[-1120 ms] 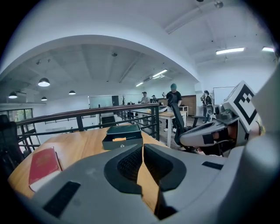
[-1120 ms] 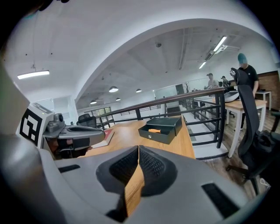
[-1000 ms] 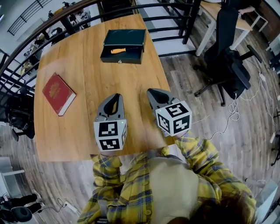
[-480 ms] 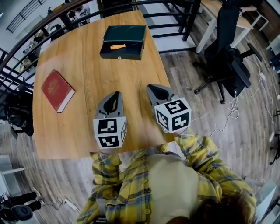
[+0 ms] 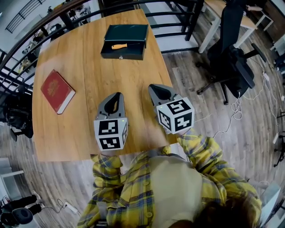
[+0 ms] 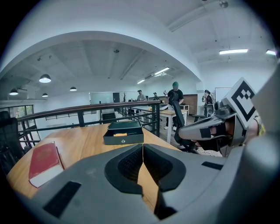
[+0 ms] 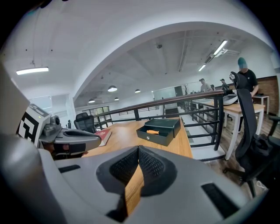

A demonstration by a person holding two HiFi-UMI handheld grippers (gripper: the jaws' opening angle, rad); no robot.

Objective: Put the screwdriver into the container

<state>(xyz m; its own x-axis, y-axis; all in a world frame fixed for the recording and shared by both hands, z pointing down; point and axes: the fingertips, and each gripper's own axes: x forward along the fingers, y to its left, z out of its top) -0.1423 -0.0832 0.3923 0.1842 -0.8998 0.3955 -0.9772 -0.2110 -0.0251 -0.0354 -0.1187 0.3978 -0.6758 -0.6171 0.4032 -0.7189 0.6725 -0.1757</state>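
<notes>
The screwdriver (image 5: 119,46), with an orange handle, lies inside the open dark green container (image 5: 125,50) at the far end of the wooden table (image 5: 89,75). It also shows in the left gripper view, screwdriver (image 6: 120,134) in container (image 6: 124,139), and in the right gripper view, screwdriver (image 7: 153,131) in container (image 7: 158,136). My left gripper (image 5: 117,95) and right gripper (image 5: 152,87) hover side by side over the table's near edge, well short of the container. Both are shut with nothing between the jaws, as the left gripper (image 6: 142,146) and right gripper (image 7: 138,148) show in their own views.
A red book (image 5: 57,91) lies on the table's left side. A black railing (image 5: 178,9) runs behind the table. An office chair (image 5: 231,58) stands on the wood floor to the right, with a white desk (image 5: 222,18) beyond it. People stand far off.
Both grippers stay where they were. The head view has shifted very slightly, so the table sits a little higher in the picture.
</notes>
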